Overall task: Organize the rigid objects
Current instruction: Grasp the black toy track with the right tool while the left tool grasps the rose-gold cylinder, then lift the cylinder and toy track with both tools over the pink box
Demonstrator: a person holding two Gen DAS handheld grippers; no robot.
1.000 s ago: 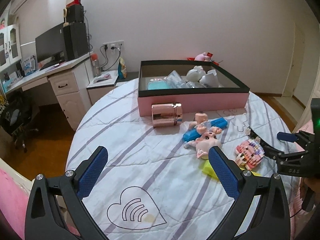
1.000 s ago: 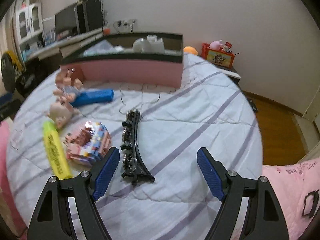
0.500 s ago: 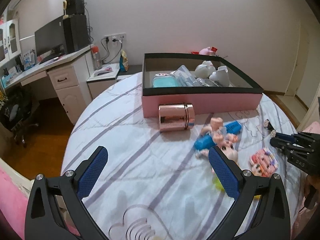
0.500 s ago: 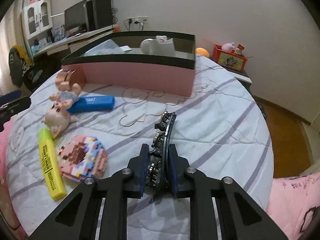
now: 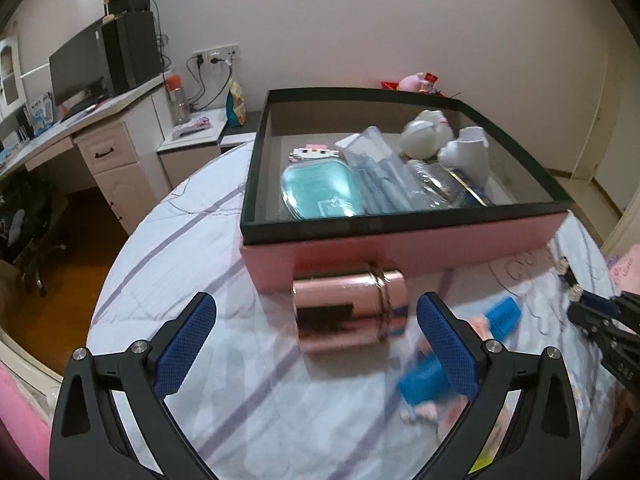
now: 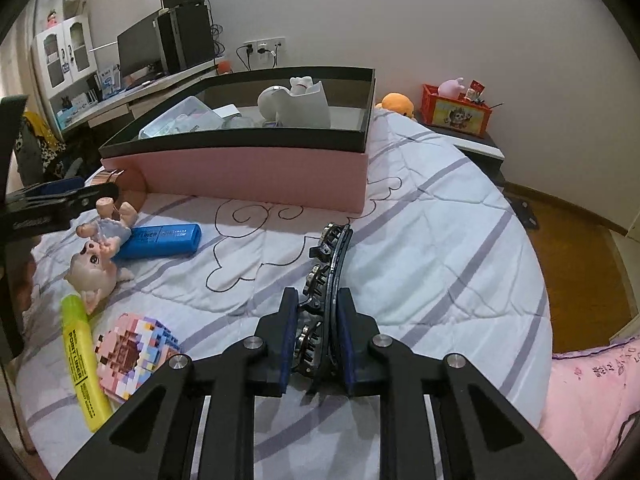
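Bed (image 6: 440, 248) carries everything: right claw (image 6: 316, 332) is clenched on a black hairband (image 6: 336, 256) lying beside the pink box (image 6: 256, 176); left claw (image 5: 316, 344) gapes, released, before a pink tin (image 5: 348, 312).

Room bkgd. Plain off-white wall (image 5: 360, 20) fills upper centre of left-wrist view; white double wall socket (image 5: 216, 55) w/ black cables, upper left. White L-shaped desk w/ drawers (image 5: 108, 152) at left edge, carrying black flat monitor (image 5: 76, 68) & black speaker tower (image 5: 134, 46). Brown wood-plank floor (image 5: 76, 248) lower left. Right-wrist view: white glass-door cabinet (image 6: 64, 56) upper left; dark low side table w/ white edge (image 6: 476, 142) right of centre; wood floor at right edge.
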